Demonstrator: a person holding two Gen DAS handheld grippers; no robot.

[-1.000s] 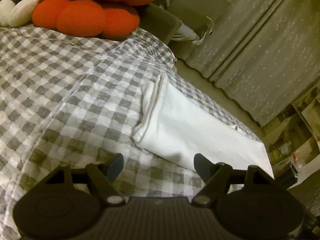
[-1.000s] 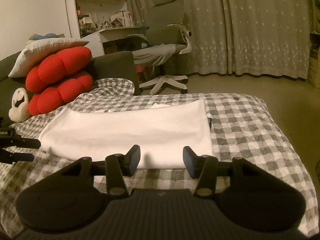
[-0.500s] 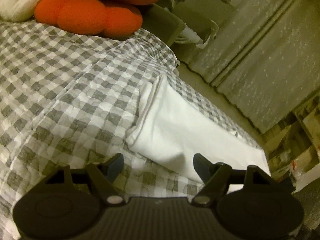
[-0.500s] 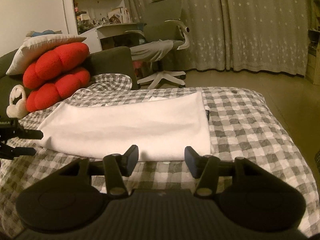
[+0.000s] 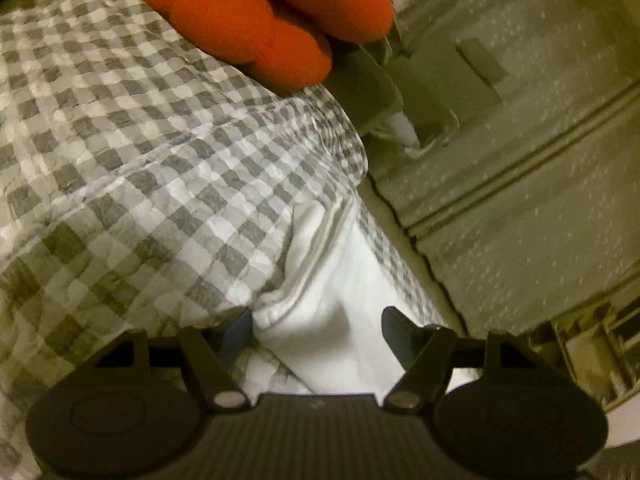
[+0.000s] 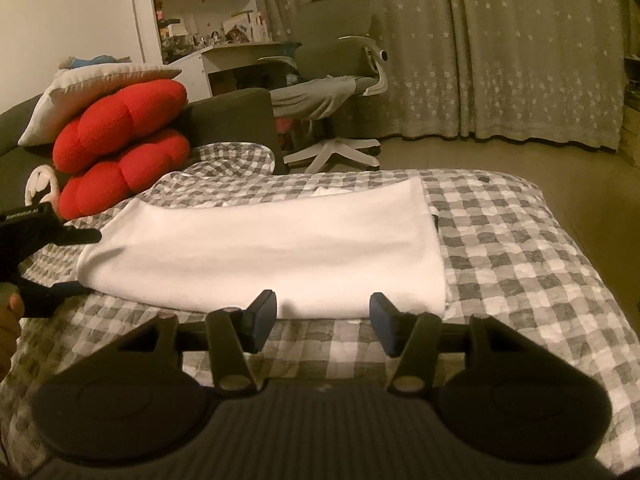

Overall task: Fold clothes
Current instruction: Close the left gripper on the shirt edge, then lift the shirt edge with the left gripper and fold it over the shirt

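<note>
The soft white folded cloth garment (image 6: 260, 248) looks limp, probably light; both spread-fingered grippers, left gripper (image 5: 316, 326) and right gripper (image 6: 322, 320), suit its layered ends.

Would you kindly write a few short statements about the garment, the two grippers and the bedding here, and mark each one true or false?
1. The white garment lies folded into a long band on the checked bedspread. True.
2. The right gripper is shut on the garment. False: it is open, short of the garment's near edge.
3. The left gripper is open at one end of the garment. True.
4. The red cushions rest on top of the garment. False: they sit apart from it, stacked by the sofa arm.
5. An office chair stands before the curtains. True.
</note>
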